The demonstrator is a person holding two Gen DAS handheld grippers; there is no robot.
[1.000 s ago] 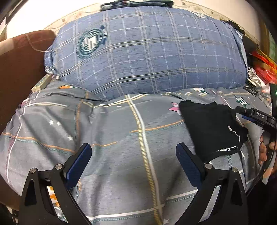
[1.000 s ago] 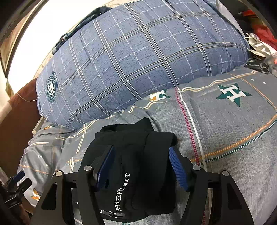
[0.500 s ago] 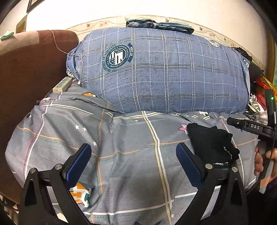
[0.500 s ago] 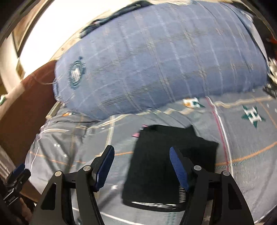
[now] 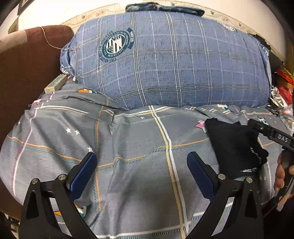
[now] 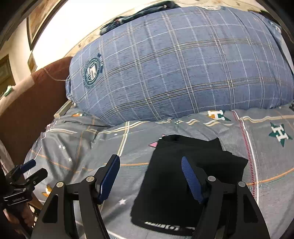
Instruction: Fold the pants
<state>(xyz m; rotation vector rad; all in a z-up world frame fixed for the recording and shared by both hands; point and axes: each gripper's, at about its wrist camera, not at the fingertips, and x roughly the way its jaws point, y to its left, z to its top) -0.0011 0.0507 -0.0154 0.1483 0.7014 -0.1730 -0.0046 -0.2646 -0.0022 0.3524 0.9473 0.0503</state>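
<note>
The black pants (image 6: 172, 176) lie folded into a compact rectangle on the grey patterned bedsheet (image 6: 88, 147), white lettering on the near waistband edge. They also show at the right in the left wrist view (image 5: 233, 147). My right gripper (image 6: 149, 176) is open and empty, hovering above the pants' left edge. My left gripper (image 5: 141, 171) is open and empty over bare sheet, left of the pants. The right gripper's body (image 5: 275, 136) shows at the right edge of the left wrist view.
A big blue plaid pillow (image 5: 165, 60) lies across the back of the bed. A brown headboard (image 5: 23, 64) stands at the left. Clutter (image 5: 283, 88) sits at the far right. Folded dark clothes (image 5: 163, 7) lie on top of the pillow.
The right gripper has drawn back and shifted left off the folded pants, which lie released on the sheet. The left gripper has wobbled up and back; both stay open.
</note>
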